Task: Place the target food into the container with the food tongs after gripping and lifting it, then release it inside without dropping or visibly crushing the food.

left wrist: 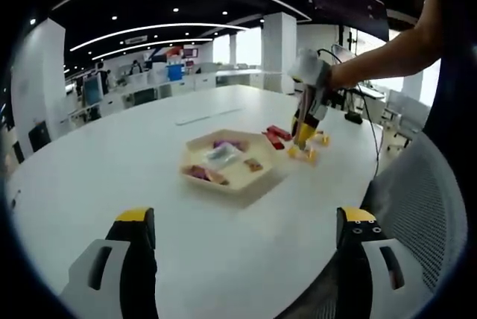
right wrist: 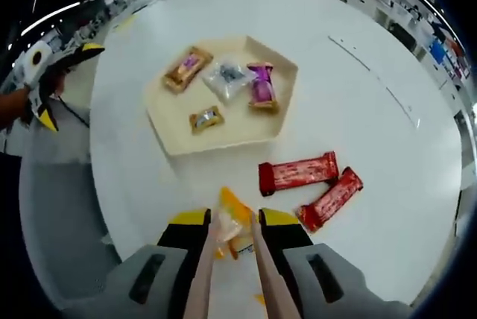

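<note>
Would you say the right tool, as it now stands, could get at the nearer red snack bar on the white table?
Probably yes. The red snack bar lies bare on the white table just ahead of the right tool, nothing between. But its tongs already pinch an orange-yellow wrapped snack, which would have to go first.

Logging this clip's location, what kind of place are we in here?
Probably an open-plan office: a big white table, desks with monitors behind it, a mesh office chair, and curved ceiling light strips.

No readable text, snack wrappers point(right wrist: 262, 85) too small and blurred to make out
</note>
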`<state>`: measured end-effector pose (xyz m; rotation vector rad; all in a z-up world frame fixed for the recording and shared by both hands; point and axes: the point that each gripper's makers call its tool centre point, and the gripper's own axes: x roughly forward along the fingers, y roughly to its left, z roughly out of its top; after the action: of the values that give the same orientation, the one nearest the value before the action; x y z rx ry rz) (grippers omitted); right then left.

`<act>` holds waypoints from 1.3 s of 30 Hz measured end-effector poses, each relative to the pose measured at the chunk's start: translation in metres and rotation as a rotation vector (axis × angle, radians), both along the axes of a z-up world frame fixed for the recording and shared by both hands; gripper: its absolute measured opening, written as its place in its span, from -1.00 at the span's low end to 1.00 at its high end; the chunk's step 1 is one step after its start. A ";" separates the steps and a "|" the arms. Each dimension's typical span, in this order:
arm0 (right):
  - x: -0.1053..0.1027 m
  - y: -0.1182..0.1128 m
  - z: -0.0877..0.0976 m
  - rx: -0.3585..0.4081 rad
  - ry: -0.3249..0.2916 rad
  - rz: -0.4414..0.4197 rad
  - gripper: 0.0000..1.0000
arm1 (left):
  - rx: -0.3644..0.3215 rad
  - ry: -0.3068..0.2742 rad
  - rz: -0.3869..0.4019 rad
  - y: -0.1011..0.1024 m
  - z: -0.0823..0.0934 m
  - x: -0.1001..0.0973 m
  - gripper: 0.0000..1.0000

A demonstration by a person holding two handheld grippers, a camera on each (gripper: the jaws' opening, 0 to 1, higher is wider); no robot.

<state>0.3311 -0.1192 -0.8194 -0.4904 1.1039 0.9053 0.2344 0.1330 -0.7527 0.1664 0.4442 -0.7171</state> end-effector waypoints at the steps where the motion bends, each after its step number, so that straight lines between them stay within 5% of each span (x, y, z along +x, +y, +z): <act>1: 0.000 0.000 0.000 0.000 -0.004 -0.001 -0.51 | 0.001 -0.001 0.000 0.000 0.000 0.000 0.97; 26: 0.002 -0.008 -0.008 0.016 0.039 -0.068 -0.44 | -0.001 -0.004 -0.001 0.000 0.001 0.000 0.94; 39: -0.004 -0.006 -0.007 0.014 0.047 -0.071 -0.65 | -0.007 -0.009 0.007 0.001 0.003 0.001 0.94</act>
<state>0.3272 -0.1253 -0.8263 -0.4175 1.1506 0.8654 0.2353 0.1344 -0.7500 0.1616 0.4337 -0.7109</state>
